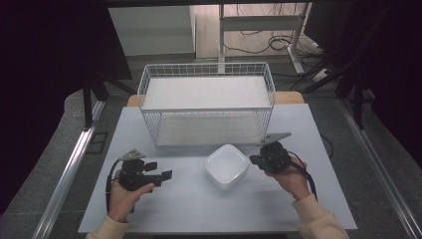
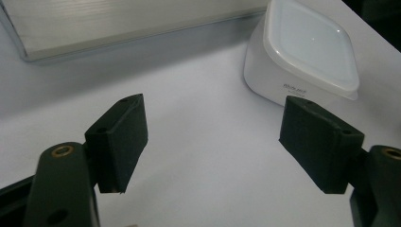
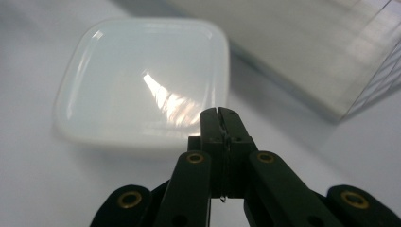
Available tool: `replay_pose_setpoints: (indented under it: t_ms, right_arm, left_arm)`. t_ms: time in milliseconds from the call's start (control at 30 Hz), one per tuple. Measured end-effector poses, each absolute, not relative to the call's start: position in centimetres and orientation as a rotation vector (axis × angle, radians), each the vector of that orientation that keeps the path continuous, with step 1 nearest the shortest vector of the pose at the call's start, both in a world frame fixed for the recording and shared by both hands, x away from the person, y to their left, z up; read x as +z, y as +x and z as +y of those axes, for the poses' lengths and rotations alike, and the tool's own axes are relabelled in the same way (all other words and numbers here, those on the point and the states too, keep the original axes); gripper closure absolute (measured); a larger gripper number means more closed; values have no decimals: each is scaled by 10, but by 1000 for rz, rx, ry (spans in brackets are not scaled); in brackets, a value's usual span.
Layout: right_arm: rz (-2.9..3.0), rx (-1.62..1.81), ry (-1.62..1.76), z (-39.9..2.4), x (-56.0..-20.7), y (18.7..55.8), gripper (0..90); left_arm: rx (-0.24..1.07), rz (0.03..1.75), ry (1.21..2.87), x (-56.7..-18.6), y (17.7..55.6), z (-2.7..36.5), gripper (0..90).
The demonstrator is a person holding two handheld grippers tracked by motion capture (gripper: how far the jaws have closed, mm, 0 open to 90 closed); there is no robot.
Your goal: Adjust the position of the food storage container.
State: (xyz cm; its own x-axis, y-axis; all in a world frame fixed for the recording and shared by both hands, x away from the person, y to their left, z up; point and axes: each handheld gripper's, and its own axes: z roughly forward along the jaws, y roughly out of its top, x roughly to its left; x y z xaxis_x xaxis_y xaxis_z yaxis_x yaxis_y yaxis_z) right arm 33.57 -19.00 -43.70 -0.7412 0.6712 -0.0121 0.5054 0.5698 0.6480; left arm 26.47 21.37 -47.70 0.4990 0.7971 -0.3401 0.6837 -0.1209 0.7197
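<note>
The left gripper (image 1: 158, 174), held in the left hand (image 1: 125, 196), has its jaws spread wide; the right gripper (image 1: 255, 159), in the right hand (image 1: 291, 180), has its jaws pressed together.

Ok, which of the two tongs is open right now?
The left tongs, beside the white lidded container: their jaws stand wide apart over bare table. The right tongs have their jaws pressed together, gripping nothing.

container (image 1: 227, 166) showing white, lid looking milky translucent | basket (image 1: 206, 102) showing white wire grid, pale shelves | table (image 1: 199, 204) reading light grey-blue | left gripper (image 1: 159, 172) and right gripper (image 1: 255, 160) appearing black, brass rivets | sleeves (image 1: 318, 221) looking cream
</note>
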Motion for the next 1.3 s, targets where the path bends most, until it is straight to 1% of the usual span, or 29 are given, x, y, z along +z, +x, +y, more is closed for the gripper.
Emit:
replay_pose_setpoints:
  t_ms: [33,67,133,167,233,267,333,633,767,1067,1300]
  right_arm:
    - [2547,930,975,-190,-437,336,894]
    - [2549,916,969,-183,-434,350,894]
    - [2548,900,961,-175,-435,364,894]
    - [2548,900,961,-175,-435,364,894]
    - [2559,859,943,-161,-441,383,894]
    - [2559,859,943,-161,-441,383,894]
    - [2569,807,927,-150,-449,398,894]
    - [2634,715,826,-121,-461,416,895]
    - [2662,733,775,-112,-461,417,895]
    - [2774,756,508,-73,-465,396,895]
    - [2834,780,397,-57,-465,383,895]
  left_arm:
    - [160,1233,1853,-477,265,214,237]
    - [160,1232,1852,-477,265,214,237]
    - [162,1235,1851,-477,265,214,237]
    - [162,1235,1851,-477,265,214,237]
    - [166,1234,1847,-477,265,215,239]
    - [166,1234,1847,-477,265,215,239]
    - [165,1229,1847,-477,264,215,239]
    - [159,1231,1845,-478,266,215,239]
    - [159,1225,1853,-478,266,214,238]
    - [157,1223,1858,-478,266,212,238]
    - [158,1228,1856,-478,267,213,238]
